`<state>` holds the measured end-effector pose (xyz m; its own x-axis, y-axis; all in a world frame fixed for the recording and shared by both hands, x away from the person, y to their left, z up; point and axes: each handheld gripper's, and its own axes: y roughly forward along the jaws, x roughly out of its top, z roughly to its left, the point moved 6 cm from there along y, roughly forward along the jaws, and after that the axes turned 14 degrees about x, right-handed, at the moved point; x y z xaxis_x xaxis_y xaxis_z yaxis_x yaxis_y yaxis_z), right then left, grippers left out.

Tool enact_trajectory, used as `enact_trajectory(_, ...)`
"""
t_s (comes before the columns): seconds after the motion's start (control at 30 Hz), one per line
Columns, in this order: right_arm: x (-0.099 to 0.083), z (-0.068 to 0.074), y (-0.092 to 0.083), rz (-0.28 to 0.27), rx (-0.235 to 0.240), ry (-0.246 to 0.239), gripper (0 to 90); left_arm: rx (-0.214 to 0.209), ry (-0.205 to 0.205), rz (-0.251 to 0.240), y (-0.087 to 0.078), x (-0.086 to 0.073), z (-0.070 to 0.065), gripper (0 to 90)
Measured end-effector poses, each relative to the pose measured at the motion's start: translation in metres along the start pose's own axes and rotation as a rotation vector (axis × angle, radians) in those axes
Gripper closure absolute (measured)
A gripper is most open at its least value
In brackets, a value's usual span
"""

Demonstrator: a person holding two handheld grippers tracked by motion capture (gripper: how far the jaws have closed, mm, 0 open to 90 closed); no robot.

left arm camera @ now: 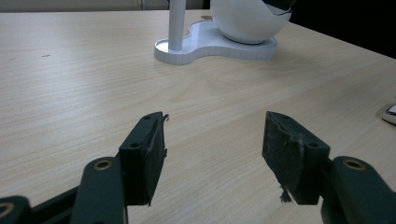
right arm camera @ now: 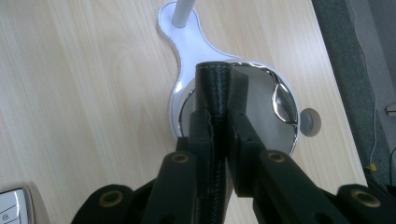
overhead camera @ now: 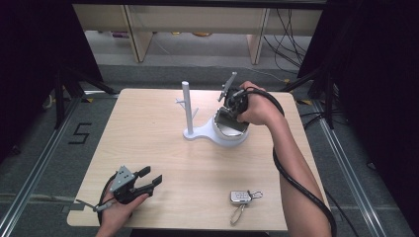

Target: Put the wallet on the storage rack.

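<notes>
A white stand (overhead camera: 195, 132) with an upright pole (overhead camera: 187, 106) carries a round bowl (overhead camera: 228, 136), white outside and shiny metal inside (right arm camera: 261, 100). My right gripper (overhead camera: 232, 112) points down over the bowl. In the right gripper view that gripper (right arm camera: 220, 109) is shut on a narrow black stitched leather piece (right arm camera: 213, 88), held upright above the bowl's inside. My left gripper (overhead camera: 150, 177) rests low at the table's front left; its jaws (left arm camera: 212, 149) stand open with nothing between them, aimed at the stand's pole (left arm camera: 176, 23) and bowl (left arm camera: 250, 21).
A silver car key fob (overhead camera: 240, 197) with a ring lies near the front edge at the right, and its corner (right arm camera: 11, 205) also appears in the right gripper view. A small grey knob (right arm camera: 309, 122) sits beside the bowl. Bare wooden tabletop (overhead camera: 148, 138) spreads left of the stand.
</notes>
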<state>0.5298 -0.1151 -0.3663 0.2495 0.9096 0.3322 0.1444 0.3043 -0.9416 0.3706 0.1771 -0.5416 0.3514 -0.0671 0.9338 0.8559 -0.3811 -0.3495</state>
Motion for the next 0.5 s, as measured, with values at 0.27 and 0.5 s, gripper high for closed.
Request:
enact_trajectory(0.27, -0.001, -0.004, 0.009, 0.001, -0.002, 0.000, 81.9, -0.001, 0.012, 0.001, 0.000, 0.000, 0.000, 38.5)
enact_trajectory(0.5, -0.004, -0.007, 0.015, 0.008, 0.010, 0.010, 81.8, 0.000, 0.012, 0.002, 0.000, 0.000, 0.000, 38.6)
